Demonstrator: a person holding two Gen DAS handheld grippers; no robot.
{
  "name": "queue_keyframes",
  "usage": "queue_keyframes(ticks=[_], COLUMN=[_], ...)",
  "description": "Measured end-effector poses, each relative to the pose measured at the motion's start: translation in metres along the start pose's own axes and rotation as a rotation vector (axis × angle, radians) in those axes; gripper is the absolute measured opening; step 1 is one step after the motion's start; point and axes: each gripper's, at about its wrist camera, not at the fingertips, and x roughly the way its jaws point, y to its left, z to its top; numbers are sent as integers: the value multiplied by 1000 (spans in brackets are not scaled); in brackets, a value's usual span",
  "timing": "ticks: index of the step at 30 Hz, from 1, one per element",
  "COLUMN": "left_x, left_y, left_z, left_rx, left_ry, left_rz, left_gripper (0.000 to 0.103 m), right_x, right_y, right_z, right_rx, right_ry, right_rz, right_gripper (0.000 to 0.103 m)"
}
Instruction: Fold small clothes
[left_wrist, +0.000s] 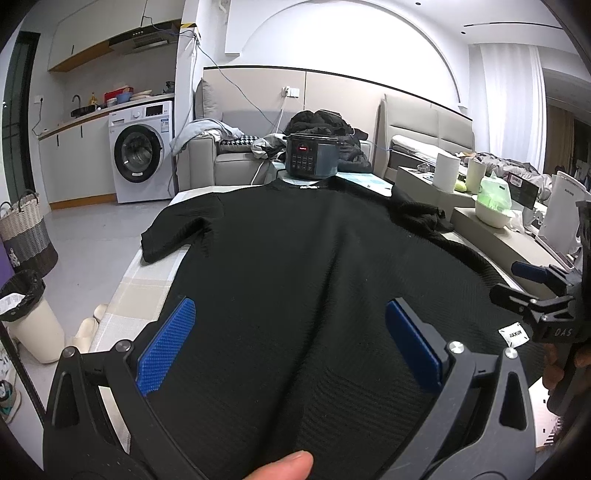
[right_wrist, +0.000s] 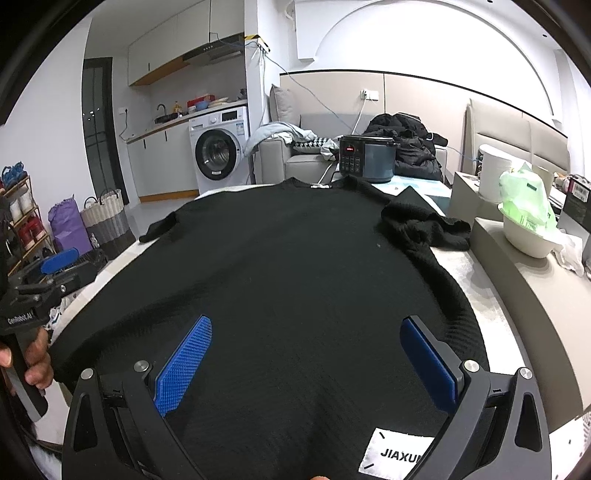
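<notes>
Black sweater spread flat, both claws — left claw, right claw — agape above

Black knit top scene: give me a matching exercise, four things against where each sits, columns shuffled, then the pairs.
Things:
1. black knit top
2. rice cooker
3. white label
4. green plastic bag

Places:
A. on the near hem, by the right gripper
B. in a white bowl on the side ledge
C. spread flat on the table
D. beyond the collar, at the far end

Pairs: 1-C, 2-D, 3-A, 4-B

Rice cooker blocks the table's far end; bowl crowds the right ledge
</notes>
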Motion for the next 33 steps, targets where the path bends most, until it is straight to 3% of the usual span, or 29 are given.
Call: queue_keyframes(ticks=[33], left_x=[10], left_y=[8], left_z=[-6], left_rx=[33], left_ry=[20], left_rz=[-1], left_gripper=[102], right_x=[1], right_y=[-7], right_z=[-1], right_rx=[0], right_ry=[13], right_rz=[-27], right_gripper=[103])
